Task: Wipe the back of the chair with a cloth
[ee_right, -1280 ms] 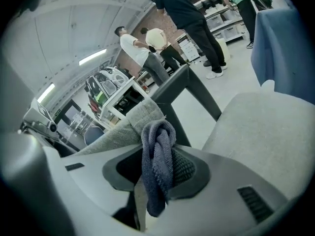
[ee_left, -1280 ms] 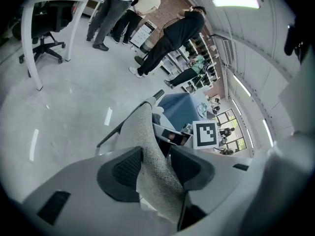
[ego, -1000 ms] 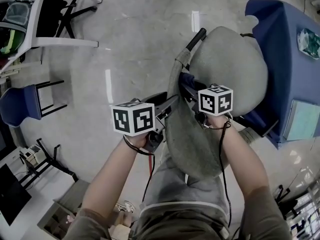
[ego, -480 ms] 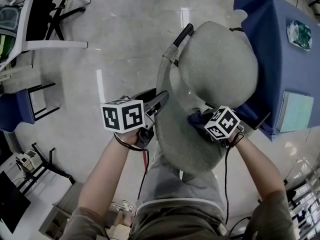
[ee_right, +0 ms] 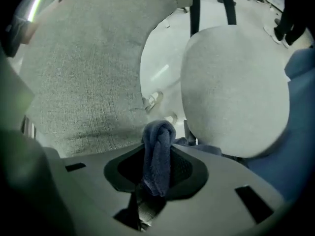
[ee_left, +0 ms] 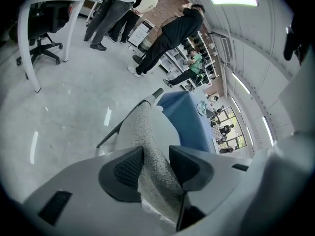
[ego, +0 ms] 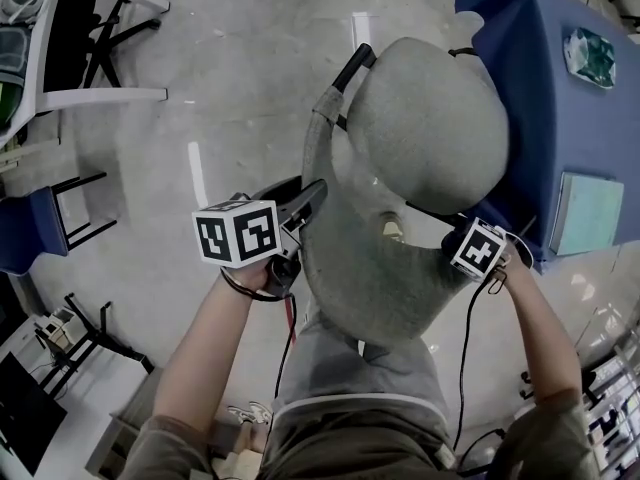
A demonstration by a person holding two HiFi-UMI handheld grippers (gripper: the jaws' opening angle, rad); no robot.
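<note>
The grey fabric chair back (ego: 370,273) tilts toward me, with its round seat (ego: 425,128) beyond it. My left gripper (ego: 312,196) straddles the back's left edge. In the left gripper view its jaws (ee_left: 155,163) are closing on that fabric edge (ee_left: 150,146), which fills the gap between the pads. My right gripper (ego: 455,243) is at the back's right edge, beside the seat. In the right gripper view it (ee_right: 157,167) is shut on a bunched dark blue cloth (ee_right: 158,149). The chair back (ee_right: 83,68) lies to its left there and the seat (ee_right: 236,87) to its right.
A blue-covered table (ego: 560,108) stands close on the right, bearing a green item (ego: 590,56) and a pale pad (ego: 585,228). A white desk (ego: 100,93) with a black office chair is at the far left, a blue chair (ego: 30,233) below it. Several people (ee_left: 167,38) stand farther off.
My right gripper has swept with the cloth from the middle of the chair back to its right edge, rolling as it went. The left gripper has stayed on the left edge.
</note>
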